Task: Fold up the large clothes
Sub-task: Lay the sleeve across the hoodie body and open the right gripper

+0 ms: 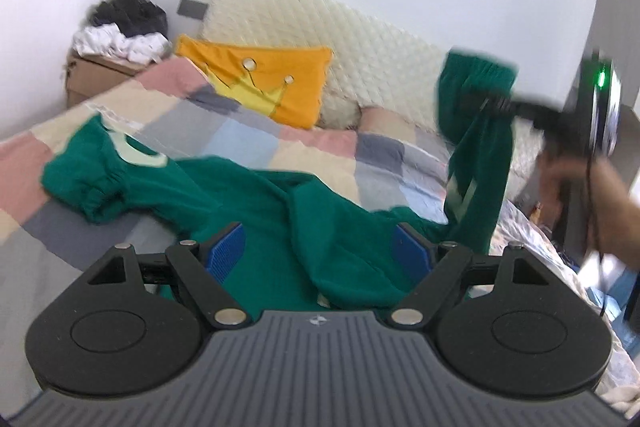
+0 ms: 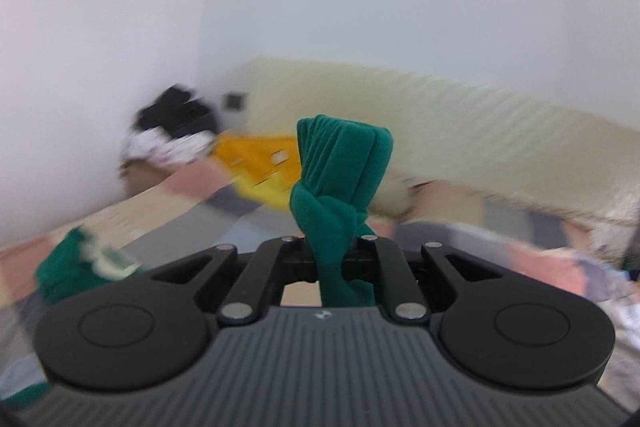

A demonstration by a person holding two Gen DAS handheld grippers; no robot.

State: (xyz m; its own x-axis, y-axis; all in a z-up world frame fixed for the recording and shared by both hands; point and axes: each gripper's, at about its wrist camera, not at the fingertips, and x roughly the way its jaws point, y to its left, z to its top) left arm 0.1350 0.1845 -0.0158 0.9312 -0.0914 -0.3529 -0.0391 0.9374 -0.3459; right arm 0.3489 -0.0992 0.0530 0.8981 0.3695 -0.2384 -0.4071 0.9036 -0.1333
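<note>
place: bedroom | evidence: patchwork bed (image 1: 248, 143), quilted headboard (image 1: 320, 39)

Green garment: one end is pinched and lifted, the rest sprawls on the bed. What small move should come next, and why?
Probably bring the open left tongs down to pinch the green garment lying under them. The right tongs already clamp a bunched end in the air, while the rest lies crumpled on the patchwork quilt; a second grip would let it be spread flat.

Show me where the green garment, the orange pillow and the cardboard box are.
green garment (image 1: 256, 203): left wrist view, its middle on the bed.
orange pillow (image 1: 296, 75): left wrist view, plain upper part.
cardboard box (image 1: 92, 79): left wrist view, front side.
</note>
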